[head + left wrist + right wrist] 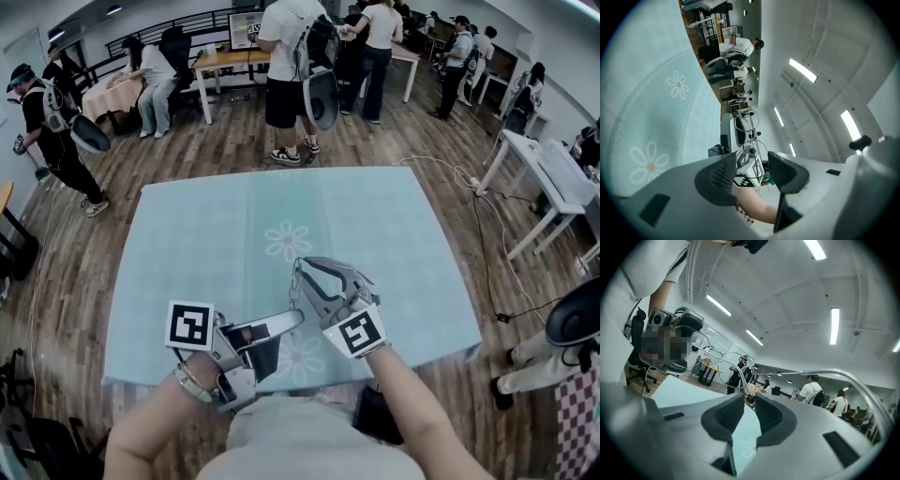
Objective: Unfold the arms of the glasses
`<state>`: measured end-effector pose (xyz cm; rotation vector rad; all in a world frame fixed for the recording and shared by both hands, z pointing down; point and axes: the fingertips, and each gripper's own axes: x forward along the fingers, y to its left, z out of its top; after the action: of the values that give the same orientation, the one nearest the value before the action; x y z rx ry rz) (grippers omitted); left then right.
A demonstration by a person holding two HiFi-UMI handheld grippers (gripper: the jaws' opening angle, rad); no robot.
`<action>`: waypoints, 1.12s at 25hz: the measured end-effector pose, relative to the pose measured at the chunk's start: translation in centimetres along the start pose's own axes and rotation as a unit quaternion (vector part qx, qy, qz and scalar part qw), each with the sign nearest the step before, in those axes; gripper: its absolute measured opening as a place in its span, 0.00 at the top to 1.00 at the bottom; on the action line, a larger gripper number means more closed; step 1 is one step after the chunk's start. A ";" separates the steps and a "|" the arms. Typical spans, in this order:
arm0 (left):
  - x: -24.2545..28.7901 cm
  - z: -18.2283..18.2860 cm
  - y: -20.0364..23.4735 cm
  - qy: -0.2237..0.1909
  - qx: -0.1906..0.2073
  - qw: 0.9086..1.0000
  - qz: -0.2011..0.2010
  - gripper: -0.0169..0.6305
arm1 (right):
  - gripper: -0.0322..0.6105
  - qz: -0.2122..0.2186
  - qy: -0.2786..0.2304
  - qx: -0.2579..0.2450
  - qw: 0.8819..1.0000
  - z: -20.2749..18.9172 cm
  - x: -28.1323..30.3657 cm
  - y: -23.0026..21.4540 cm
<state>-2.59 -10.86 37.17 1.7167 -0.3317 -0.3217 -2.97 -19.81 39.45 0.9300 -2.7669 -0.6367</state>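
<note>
Task item: thin metal wire-rimmed glasses (296, 289) w/ clear lenses, held up in the air btwn the two tools, over the near part of the table, not resting on it.
Left gripper (281, 339): pointed across toward the right one. Jaws part-way apart w/ a lens rim (750, 161) spanning the gap, pads apparently pressing on it. Prob. the anchor, to stop frame swing.
Right gripper (305, 281): close in, facing the left gripper (752, 157). Jaws narrowed to a slim gap (749, 397), thin wire of the glasses (731, 369) running in btwn the pads, not pinched yet.
Why held so: one tool steadying the front, the other lining up to take a side arm & swing it out. Lifted prob. for hinge room.
Step (judged): approach to first arm. Folded or not – wire too thin to tell.
Surface: pale teal tablecloth w/ daisy print (187, 262).
Containers: none in view, so no contents to note.
Risk (judged): thin wire, easy to slip or bend under a hard squeeze.
</note>
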 end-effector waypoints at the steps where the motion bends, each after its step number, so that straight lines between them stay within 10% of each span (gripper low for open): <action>1: 0.0 0.1 0.0 0.000 0.000 1.000 0.000 0.64 | 0.83 0.000 0.000 -0.005 1.000 0.1 0.1 0.0; 8: -0.1 0.0 0.3 0.002 -0.006 1.000 0.001 0.64 | 0.90 0.011 0.011 -0.069 0.997 0.4 0.6 0.8; 28: -0.6 1.0 0.3 -0.030 -0.004 1.000 0.005 0.64 | 0.90 -0.020 0.011 -0.036 0.999 -0.1 -0.7 -0.4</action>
<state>-3.54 -11.55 37.29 1.6994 -0.3824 -0.3684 -2.19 -19.73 39.31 0.9747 -2.6936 -0.7225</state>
